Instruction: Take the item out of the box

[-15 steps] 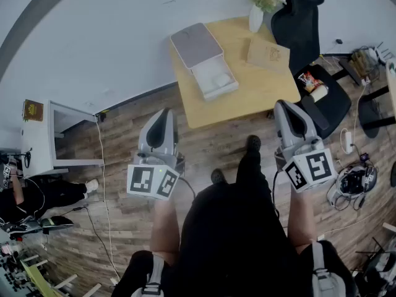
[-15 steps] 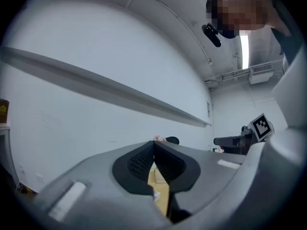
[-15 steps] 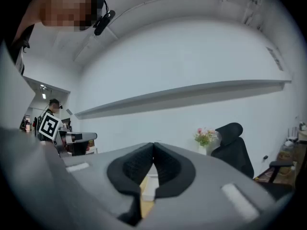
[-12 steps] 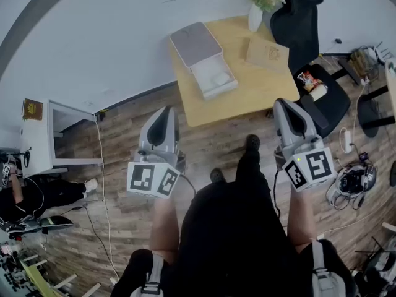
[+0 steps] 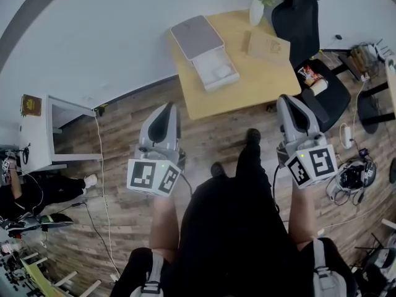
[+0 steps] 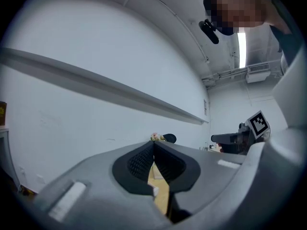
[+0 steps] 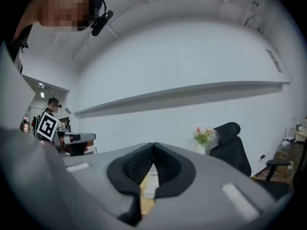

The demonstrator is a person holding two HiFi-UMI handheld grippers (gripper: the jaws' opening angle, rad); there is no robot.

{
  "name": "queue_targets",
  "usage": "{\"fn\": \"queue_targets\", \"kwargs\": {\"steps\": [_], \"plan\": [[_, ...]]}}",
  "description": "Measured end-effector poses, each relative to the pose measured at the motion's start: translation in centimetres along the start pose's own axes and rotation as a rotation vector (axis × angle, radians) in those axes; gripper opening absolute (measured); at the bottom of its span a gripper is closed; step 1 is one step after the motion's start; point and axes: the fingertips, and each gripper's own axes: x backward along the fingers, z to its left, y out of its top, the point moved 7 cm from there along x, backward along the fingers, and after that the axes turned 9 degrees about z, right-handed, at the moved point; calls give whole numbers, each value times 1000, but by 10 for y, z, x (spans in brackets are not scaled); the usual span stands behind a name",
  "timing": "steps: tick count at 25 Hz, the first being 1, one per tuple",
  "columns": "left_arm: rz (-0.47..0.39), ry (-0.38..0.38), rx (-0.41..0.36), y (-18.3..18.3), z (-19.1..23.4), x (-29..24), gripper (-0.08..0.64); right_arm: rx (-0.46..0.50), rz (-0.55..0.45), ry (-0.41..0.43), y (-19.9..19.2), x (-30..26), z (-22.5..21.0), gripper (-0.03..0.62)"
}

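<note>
You stand at the near side of a yellow wooden table (image 5: pixel 247 94) set against a white wall, a gripper in each hand, both held level over the plank floor (image 5: pixel 124 141). The left gripper (image 5: pixel 167 106) is clenched: in the left gripper view its black ribbed pads (image 6: pixel 165 164) meet at the tips with nothing between them. The right gripper (image 5: pixel 287 98) is clenched the same way, its tips pressed together on nothing in the right gripper view. Both stop short of the table's near edge and are well apart from each other.

The box (image 5: pixel 218 86) sits on the far left part of the table, open. Its grey lid (image 5: pixel 197 37) lies flat toward the wall, touching the white tray. The item (image 5: pixel 223 71), a pale shape, lies inside that tray, untouched and well away from both grippers.

To the right of the box lies a flat brown board (image 5: pixel 268 46). A white vase of pink flowers (image 5: pixel 257 11) stands at the table's far right corner, beside a black office chair (image 5: pixel 297 17).
</note>
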Motion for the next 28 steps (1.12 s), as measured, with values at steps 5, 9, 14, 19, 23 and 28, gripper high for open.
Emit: {"fn": "queue_targets", "kwargs": {"steps": [5,9,14,19,23,28], "plan": [[1,3,-4,-3,4,11,9,-52,-18,0,-5,2,5,3],[22,13,8,-9,5,16,9,-73,-1,-15,-10,6,3,3],[26,31,19,-17,7,24,9,-53,51,15,-16,11,6,3],[48,71,-2,-29,8,31,9,-11,55,24,-21,8,6,3],[56,107,-24,-33,14,29,10,22,68,24,-20,-4,7,3],[72,147,-31,-31,17,20,10,41,74,44,-19,-25,-1,3]]}}
